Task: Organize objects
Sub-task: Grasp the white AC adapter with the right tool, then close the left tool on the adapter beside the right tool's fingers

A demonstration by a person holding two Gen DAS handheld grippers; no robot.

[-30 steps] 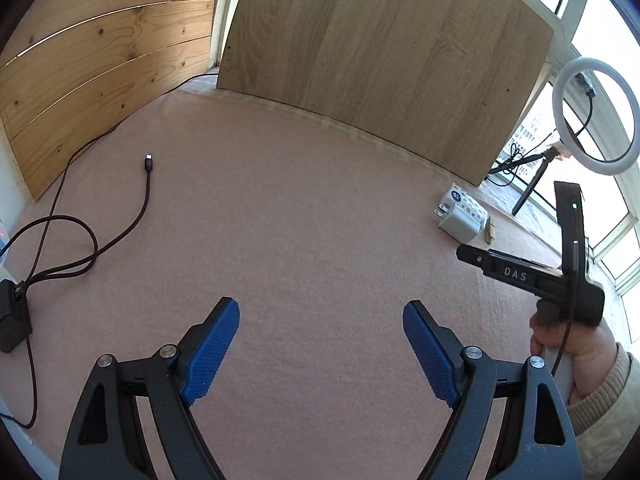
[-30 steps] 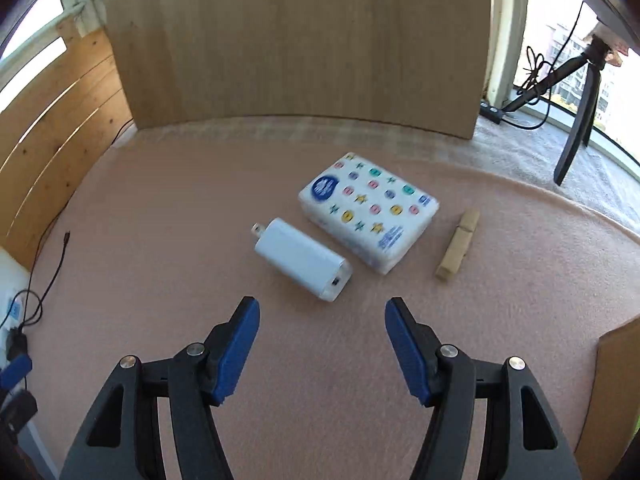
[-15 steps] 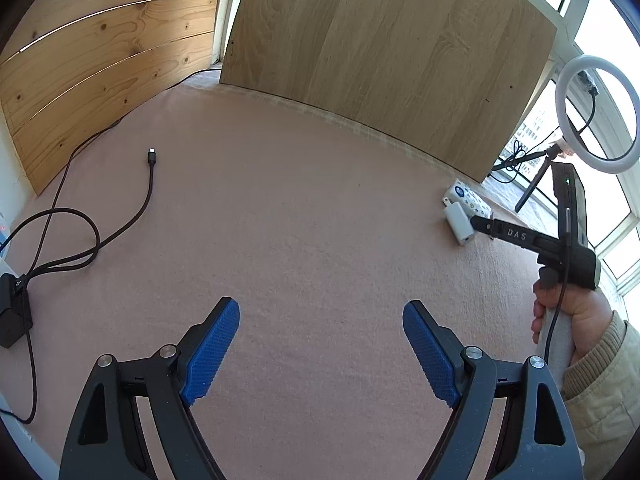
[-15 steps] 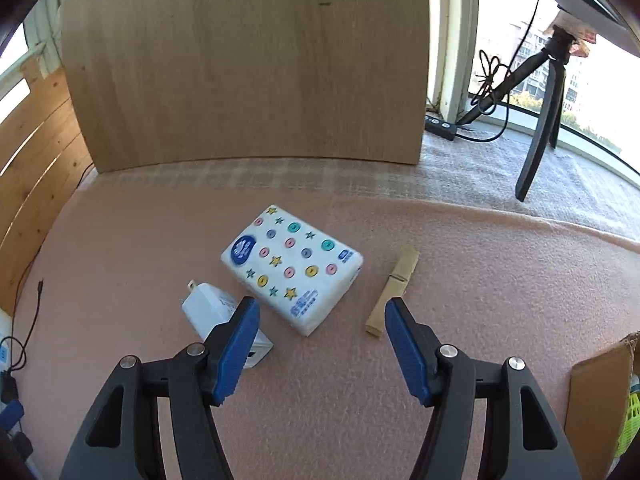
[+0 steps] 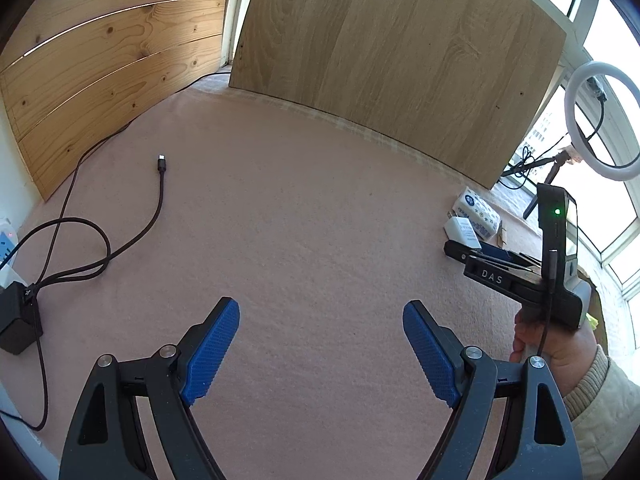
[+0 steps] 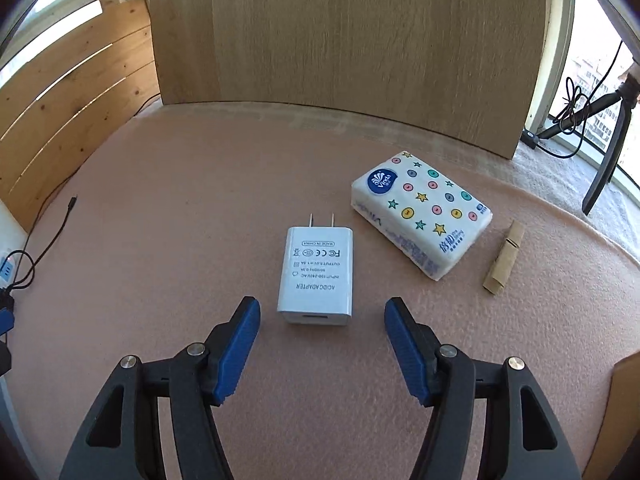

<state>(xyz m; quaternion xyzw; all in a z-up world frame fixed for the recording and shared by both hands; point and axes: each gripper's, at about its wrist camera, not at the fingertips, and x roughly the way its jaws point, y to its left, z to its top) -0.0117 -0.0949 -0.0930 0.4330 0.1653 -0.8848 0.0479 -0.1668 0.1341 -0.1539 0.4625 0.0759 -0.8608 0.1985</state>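
Note:
A white AC adapter (image 6: 316,272) lies flat on the pink mat, prongs pointing away. My right gripper (image 6: 322,316) is open and empty, its blue fingertips on either side of the adapter's near end, not touching it. A white tissue pack (image 6: 420,208) with coloured dots and stars lies to the adapter's right, and a wooden clothespin (image 6: 505,258) lies beyond it. My left gripper (image 5: 320,328) is open and empty over bare mat. In the left wrist view the adapter (image 5: 462,232), the tissue pack (image 5: 478,212) and the right gripper (image 5: 472,254) are at the far right.
A black USB cable (image 5: 160,196) runs across the left of the mat to a black plug (image 5: 16,324). Wooden boards (image 6: 340,40) stand behind and on the left. A ring light (image 5: 600,120) and tripod stand at the right. A cardboard edge (image 6: 624,412) shows at lower right.
My right gripper has swung left and come down from over the tissue pack to straddle the near end of the adapter. The left gripper has barely moved.

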